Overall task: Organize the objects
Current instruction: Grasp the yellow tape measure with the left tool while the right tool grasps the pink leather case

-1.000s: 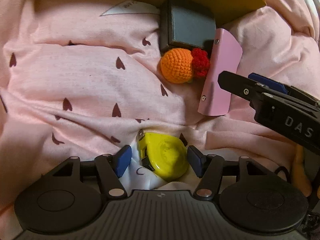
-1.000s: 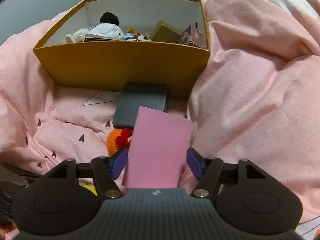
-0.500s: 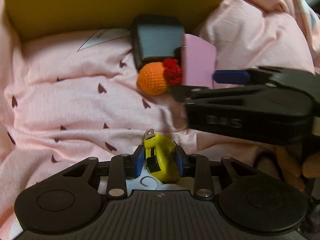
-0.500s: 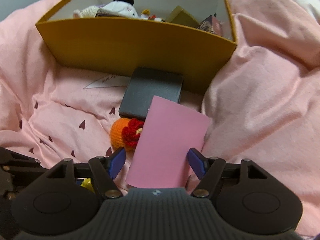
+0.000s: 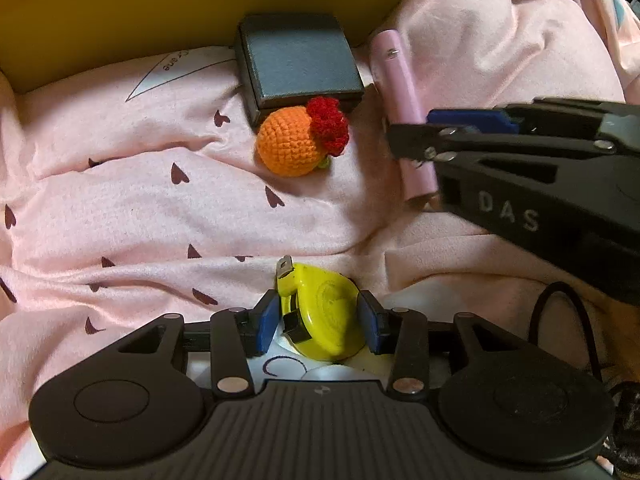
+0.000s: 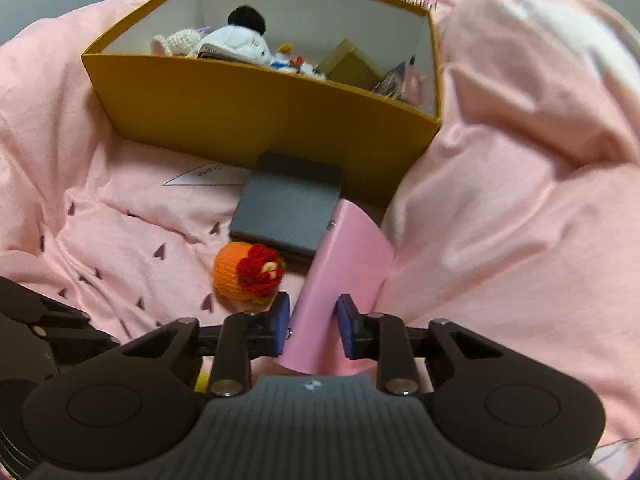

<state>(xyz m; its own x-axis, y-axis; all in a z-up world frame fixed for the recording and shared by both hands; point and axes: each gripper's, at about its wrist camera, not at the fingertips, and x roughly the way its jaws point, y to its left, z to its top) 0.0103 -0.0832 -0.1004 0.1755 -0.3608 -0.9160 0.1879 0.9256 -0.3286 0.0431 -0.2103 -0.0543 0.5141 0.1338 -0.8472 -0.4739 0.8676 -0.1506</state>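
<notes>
While the left claw [image 5: 318, 322] opens around the tape measure [image 5: 320, 312], the measure could drop onto the bed [image 5: 140, 200]. Closing on the bowed pink card [image 6: 340, 280], the right claw [image 6: 313, 324] may crease it.

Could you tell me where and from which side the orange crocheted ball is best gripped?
Grip the orange crocheted ball across its round orange body, coming from above. The red flower sits on the side toward the dark case, so I would close on the bare left and right sides.
</notes>
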